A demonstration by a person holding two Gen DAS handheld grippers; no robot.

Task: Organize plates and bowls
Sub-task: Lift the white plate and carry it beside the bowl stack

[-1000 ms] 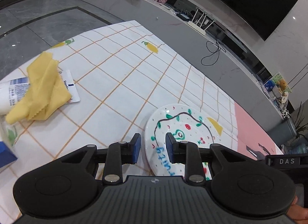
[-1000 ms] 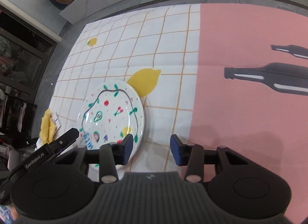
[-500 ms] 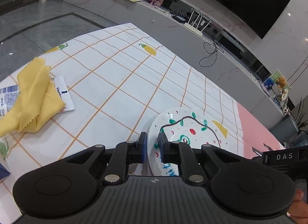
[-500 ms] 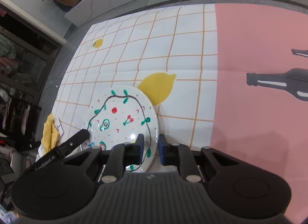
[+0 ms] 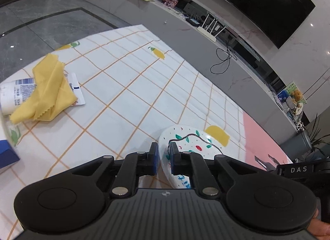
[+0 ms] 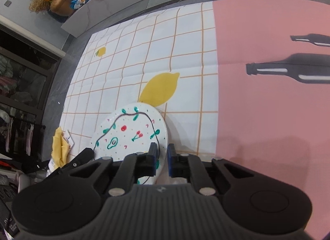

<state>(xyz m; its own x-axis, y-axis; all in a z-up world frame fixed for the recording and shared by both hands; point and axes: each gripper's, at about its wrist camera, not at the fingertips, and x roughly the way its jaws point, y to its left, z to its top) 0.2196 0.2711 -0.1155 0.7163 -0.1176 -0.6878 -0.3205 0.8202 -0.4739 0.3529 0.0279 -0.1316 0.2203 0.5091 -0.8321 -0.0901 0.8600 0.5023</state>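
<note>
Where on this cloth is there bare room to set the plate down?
The plate is pinched at opposite rims by the left tool and right tool. Bare room: the pink panel below the printed bottles, and the white grid beyond the plate. Crowded: the near-left corner, with the yellow cloth, tube and blue box.

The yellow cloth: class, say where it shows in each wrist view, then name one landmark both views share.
Left wrist: the yellow cloth lies at far left, draped over a white tube.
Right wrist: the cloth is a small patch at lower left, left of the plate.
Shared landmark: the painted plate, gripped at its rim by each gripper, left and right.
</note>
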